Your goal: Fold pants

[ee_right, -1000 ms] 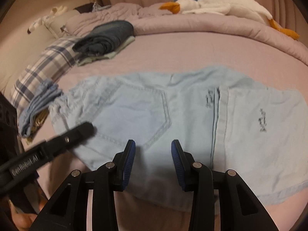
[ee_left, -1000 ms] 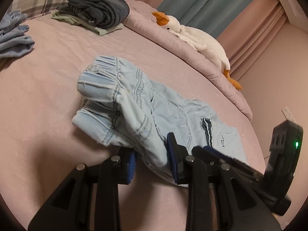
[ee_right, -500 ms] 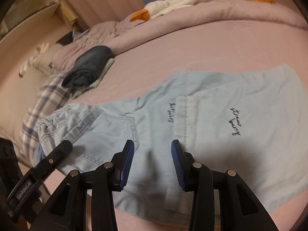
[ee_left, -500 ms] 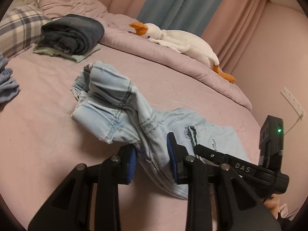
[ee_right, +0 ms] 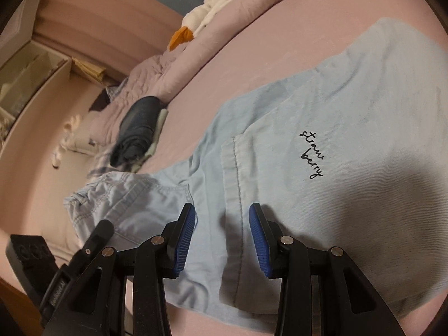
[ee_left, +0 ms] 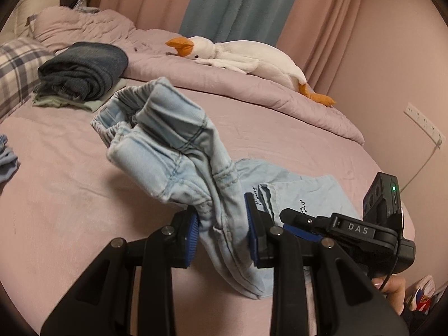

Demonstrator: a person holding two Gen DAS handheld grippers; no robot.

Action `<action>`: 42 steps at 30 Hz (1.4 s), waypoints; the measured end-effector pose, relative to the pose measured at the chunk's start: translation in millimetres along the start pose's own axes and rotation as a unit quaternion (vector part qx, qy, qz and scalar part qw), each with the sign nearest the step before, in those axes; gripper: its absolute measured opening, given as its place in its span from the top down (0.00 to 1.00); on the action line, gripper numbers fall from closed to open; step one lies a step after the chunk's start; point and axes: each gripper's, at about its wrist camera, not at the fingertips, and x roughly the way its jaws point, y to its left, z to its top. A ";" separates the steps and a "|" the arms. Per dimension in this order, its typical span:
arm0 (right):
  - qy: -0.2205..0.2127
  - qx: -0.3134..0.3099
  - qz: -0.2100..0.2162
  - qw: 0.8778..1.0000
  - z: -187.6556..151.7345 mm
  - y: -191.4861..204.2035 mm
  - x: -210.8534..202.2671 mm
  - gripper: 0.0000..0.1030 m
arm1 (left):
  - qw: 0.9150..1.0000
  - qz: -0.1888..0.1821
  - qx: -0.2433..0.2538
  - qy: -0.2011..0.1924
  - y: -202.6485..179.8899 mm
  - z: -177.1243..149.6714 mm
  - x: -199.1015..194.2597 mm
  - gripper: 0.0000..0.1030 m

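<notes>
The left gripper (ee_left: 221,233) is clamped on a bunched fold of the light blue pants (ee_left: 179,151), with denim pressed between its two blue-padded fingers (ee_left: 191,236). The waistband end of the pants is raised off the bed (ee_left: 56,184) and curls above the gripper, while the leg end lies flat on the pink sheet to the right. The right gripper (ee_right: 222,236) hangs above the flat leg section of the pants (ee_right: 350,145); its fingers (ee_right: 259,236) stand apart with nothing between them, over a stitched hem near the "straw berry" lettering. In the left wrist view, a stack of folded dark clothes (ee_left: 84,70) rests near a plaid pillow (ee_left: 16,67) at the far left, and a white goose plush (ee_left: 243,58) lies along the rolled quilt (ee_left: 252,95) at the far edge of the bed.
</notes>
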 end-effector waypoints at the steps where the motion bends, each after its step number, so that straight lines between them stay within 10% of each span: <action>1: 0.000 0.005 0.005 1.000 0.1 -2.6 -1.5 0.61 | 1.000 0.001 0.006 0.000 -2.5 0.4 0.4 0.72; 13: -0.023 0.061 0.084 0.994 9.2 -22.6 -19.7 0.60 | 0.995 0.007 0.101 0.021 -37.9 -3.8 15.7 0.72; 24: -0.017 0.126 0.228 0.965 33.4 -35.8 -27.3 0.29 | 0.977 -0.014 0.197 0.075 -73.3 -25.6 51.3 0.70; 34: 0.064 0.062 0.103 0.991 43.9 -11.0 -1.9 0.29 | 0.987 -0.077 0.109 0.089 -48.0 -34.7 34.8 0.46; 42: 0.026 -0.029 0.005 0.999 34.2 9.1 4.4 0.66 | 0.989 -0.092 -0.053 0.102 14.1 -43.4 12.7 0.36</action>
